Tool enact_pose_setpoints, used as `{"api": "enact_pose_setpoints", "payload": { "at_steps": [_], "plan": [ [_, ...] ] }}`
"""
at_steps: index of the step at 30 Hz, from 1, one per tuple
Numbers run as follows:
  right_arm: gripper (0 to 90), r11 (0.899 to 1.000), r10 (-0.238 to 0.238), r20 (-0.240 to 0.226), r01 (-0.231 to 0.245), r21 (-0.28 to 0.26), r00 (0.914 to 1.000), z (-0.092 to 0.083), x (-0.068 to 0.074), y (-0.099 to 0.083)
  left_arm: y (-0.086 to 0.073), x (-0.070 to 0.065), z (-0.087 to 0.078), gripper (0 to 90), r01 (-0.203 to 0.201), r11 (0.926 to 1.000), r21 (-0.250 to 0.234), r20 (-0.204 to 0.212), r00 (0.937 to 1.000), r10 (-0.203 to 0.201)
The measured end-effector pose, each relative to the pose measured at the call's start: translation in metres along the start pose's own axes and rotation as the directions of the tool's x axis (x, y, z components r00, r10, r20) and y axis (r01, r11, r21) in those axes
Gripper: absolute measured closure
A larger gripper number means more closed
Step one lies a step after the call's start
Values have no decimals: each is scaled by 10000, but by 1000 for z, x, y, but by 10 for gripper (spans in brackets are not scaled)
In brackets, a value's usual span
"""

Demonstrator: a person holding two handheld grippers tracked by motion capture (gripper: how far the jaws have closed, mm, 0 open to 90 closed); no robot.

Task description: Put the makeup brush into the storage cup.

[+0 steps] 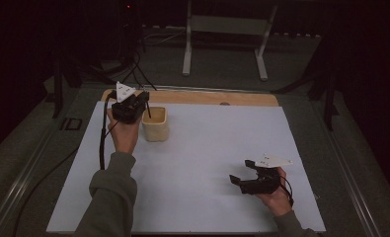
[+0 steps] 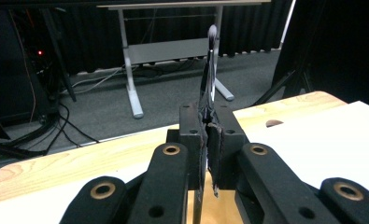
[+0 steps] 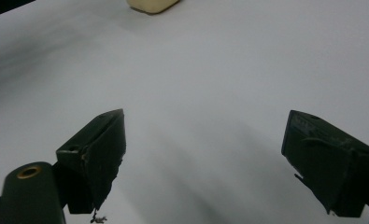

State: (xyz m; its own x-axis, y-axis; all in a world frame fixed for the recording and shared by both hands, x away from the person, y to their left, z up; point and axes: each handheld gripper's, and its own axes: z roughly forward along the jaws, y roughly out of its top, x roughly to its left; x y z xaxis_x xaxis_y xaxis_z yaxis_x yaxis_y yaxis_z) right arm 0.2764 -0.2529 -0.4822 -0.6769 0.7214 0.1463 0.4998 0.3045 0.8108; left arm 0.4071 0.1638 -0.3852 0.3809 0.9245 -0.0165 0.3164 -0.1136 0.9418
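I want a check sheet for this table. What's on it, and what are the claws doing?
Surface: white sheet on a wooden table.
Job's things: thin dark stick pinched in the left claw, its tip in a beige cup.
Clutter: nothing seen.
Grippers: left claw shut on the stick; right claw open, holding nothing, near the sheet.
Cables: black cable trails from the left claw.
Surroundings: dark curtains, grey floor, white frame stand.
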Motion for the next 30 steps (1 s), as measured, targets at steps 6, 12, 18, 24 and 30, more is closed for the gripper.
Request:
{"api": "enact_pose_setpoints", "payload": {
  "at_steps": [6, 12, 18, 24, 30],
  "plan": [
    [135, 10000, -25, -22, 25, 32, 10000, 1, 1, 0, -1, -1, 3, 857, -23, 10000, 43, 13, 10000, 23],
    [136, 10000, -37, -44, 37, 63, 10000, 1, 1, 0, -4, -3, 7, 856, 2, 9999, 159, 45, 10000, -2],
    [136, 10000, -46, -58, 46, 69, 10000, 2, 1, -1, -5, -5, 10, 856, -25, 9997, 236, 84, 10000, 23],
    [137, 9999, -61, -81, 61, 86, 9999, 2, 1, -1, -9, -7, 13, 854, -96, 9991, 408, 123, 9999, 91],
    [137, 9999, -97, -111, 98, 104, 9999, 2, 2, -1, -13, -8, 15, 854, -128, 9981, 596, 98, 9999, 122]
  ]
}}
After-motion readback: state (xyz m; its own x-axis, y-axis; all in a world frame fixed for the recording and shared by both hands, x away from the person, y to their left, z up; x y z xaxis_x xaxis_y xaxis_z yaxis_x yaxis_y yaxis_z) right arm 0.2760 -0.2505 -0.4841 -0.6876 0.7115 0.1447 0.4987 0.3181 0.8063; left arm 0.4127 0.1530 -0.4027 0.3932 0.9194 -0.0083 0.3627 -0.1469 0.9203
